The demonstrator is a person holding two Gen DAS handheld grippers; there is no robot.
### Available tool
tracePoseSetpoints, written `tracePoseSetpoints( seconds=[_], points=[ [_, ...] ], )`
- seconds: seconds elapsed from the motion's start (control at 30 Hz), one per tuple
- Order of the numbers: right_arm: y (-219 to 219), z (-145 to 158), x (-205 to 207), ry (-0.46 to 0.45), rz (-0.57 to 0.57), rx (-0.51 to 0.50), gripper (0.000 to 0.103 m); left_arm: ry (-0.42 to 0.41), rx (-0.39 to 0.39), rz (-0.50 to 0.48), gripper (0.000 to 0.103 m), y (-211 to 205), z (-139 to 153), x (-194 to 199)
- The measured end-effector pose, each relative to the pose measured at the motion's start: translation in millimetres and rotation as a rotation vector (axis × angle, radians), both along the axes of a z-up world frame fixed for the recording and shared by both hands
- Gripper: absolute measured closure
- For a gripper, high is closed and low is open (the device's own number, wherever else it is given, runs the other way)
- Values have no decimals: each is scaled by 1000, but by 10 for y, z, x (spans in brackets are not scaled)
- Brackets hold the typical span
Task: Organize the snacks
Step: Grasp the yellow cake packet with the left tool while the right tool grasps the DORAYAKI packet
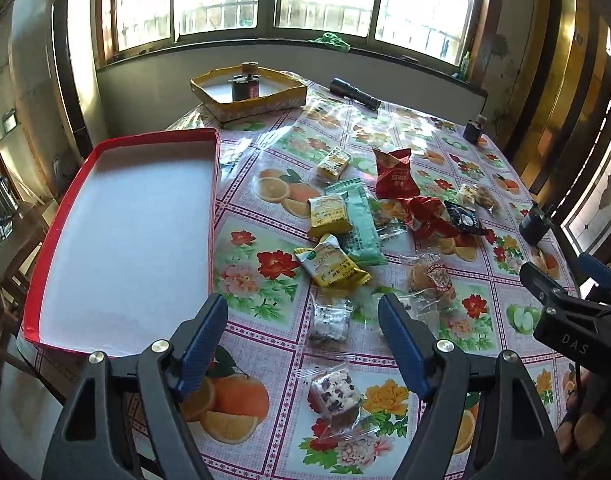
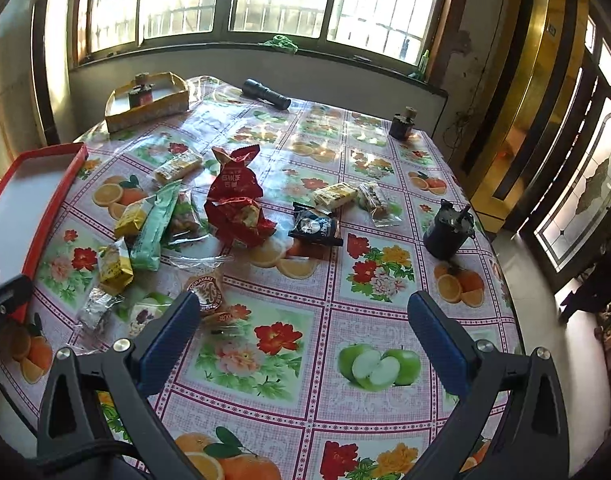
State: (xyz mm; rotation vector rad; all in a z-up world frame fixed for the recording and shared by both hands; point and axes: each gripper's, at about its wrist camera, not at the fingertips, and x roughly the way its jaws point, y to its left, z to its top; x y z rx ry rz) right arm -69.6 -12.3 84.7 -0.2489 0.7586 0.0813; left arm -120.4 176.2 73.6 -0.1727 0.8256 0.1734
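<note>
We held the left gripper (image 1: 303, 334) and right gripper (image 2: 303, 330) wide open and empty; sorting looked unstarted, the red tray (image 1: 121, 240) bare. Next, we judged, came closing on a near snack (image 1: 330, 320).

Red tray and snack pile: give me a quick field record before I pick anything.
red tray: no snacks inside, left side of table
snacks: loose on the floral tablecloth, none sorted yet
nearest to left gripper: clear-wrapped nougat piece, between the open fingers
right gripper: open, over bare cloth
red packets: mid-pile
yellow tray: far end, holds a small dark bottle
flashlight: far end, not a snack
</note>
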Motion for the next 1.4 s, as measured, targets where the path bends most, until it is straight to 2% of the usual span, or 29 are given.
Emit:
tracePoseSetpoints(
  seconds=[0.63,0.83,1.07,1.23,1.4],
  points=[
    [3,-43,3,24,14,-1,0,35,5,-14,25,-4,-92,14],
    [-16,-164,31,76,41,23,0,73,3,-13,25,-6,-182,97],
    [10,-296,11,135,136,107,0,97,-1,-16,25,-21,-242,166],
    [80,-367,48,144,121,42,0,123,-7,-17,25,-18,-300,215],
    [172,-337,33,88,89,-81,0,133,-1,-14,25,-22,-316,231]
  ],
)
